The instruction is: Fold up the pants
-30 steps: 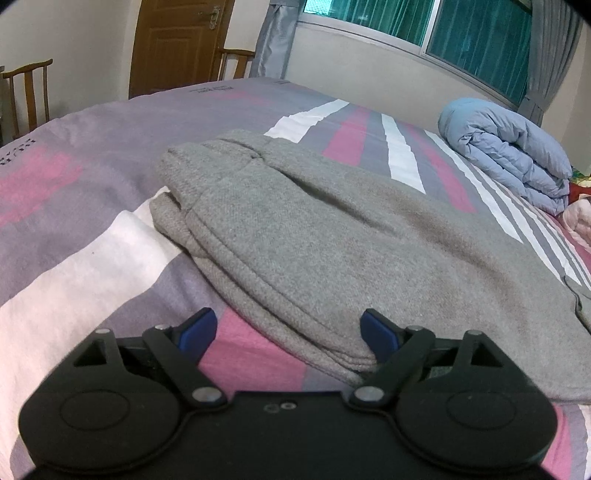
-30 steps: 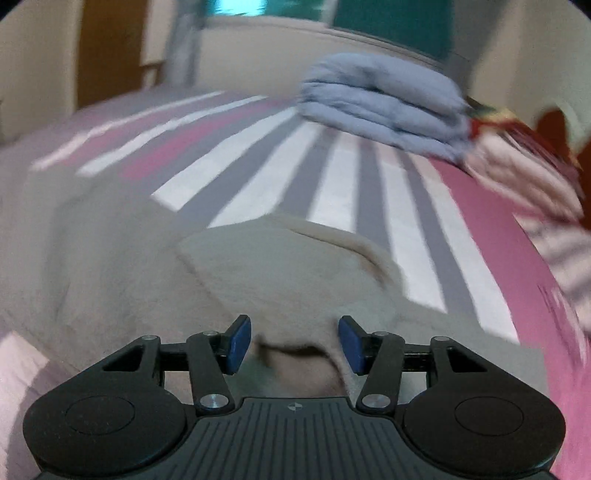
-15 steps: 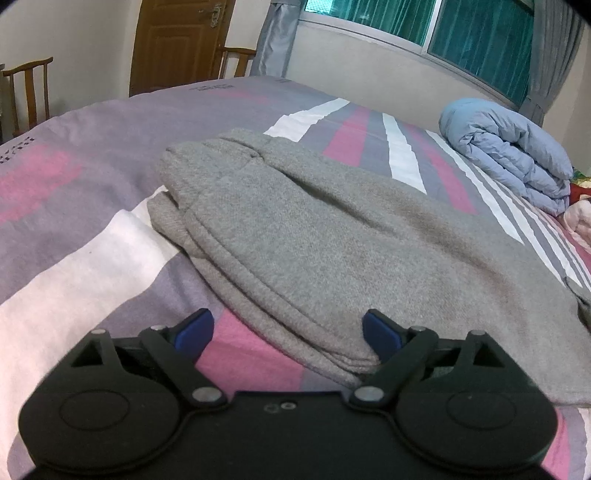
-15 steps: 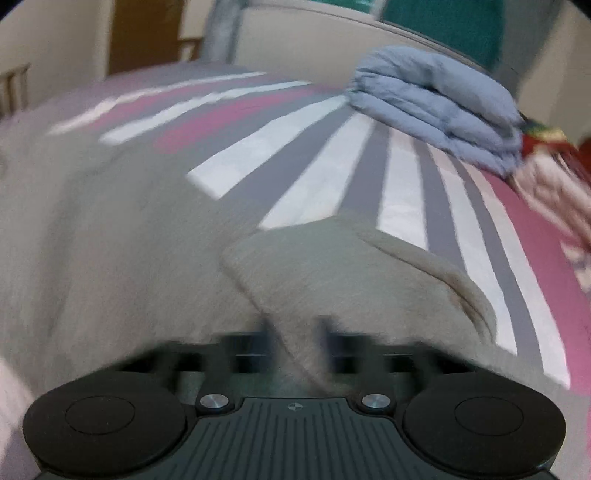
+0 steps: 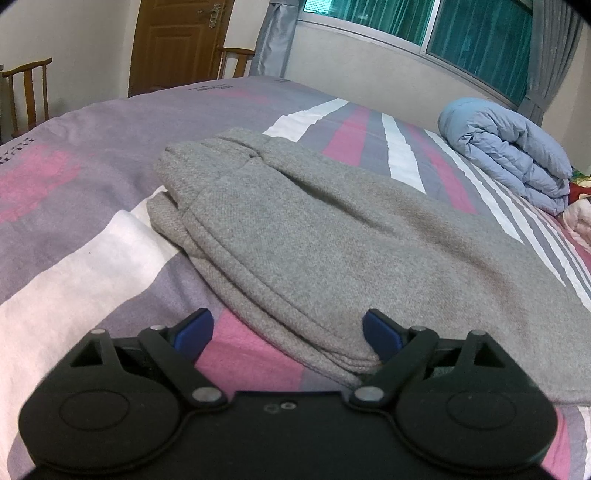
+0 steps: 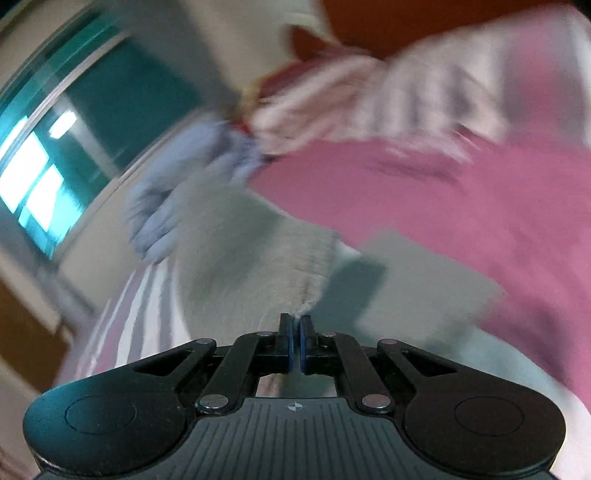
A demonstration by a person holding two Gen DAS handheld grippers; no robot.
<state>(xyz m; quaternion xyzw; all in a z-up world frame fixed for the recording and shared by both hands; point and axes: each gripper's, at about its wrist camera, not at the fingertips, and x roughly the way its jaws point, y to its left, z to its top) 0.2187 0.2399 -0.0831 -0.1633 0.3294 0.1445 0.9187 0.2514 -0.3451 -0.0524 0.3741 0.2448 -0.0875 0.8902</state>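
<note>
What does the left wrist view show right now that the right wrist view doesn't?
Only the left wrist view: the left tongs open over the near hem of the grey knit pants, which lie flat on the striped purple, pink and white bedspread, plus a brown wooden door and wooden chairs.

Only the right wrist view: the right tongs shut on a fold of the pants, the picture tilted and blurred.

Both: the pants, the bedspread, the folded light-blue quilt and the teal-curtained window.

Grey knit pants (image 5: 332, 236), folded lengthwise, flat on striped bed
</note>
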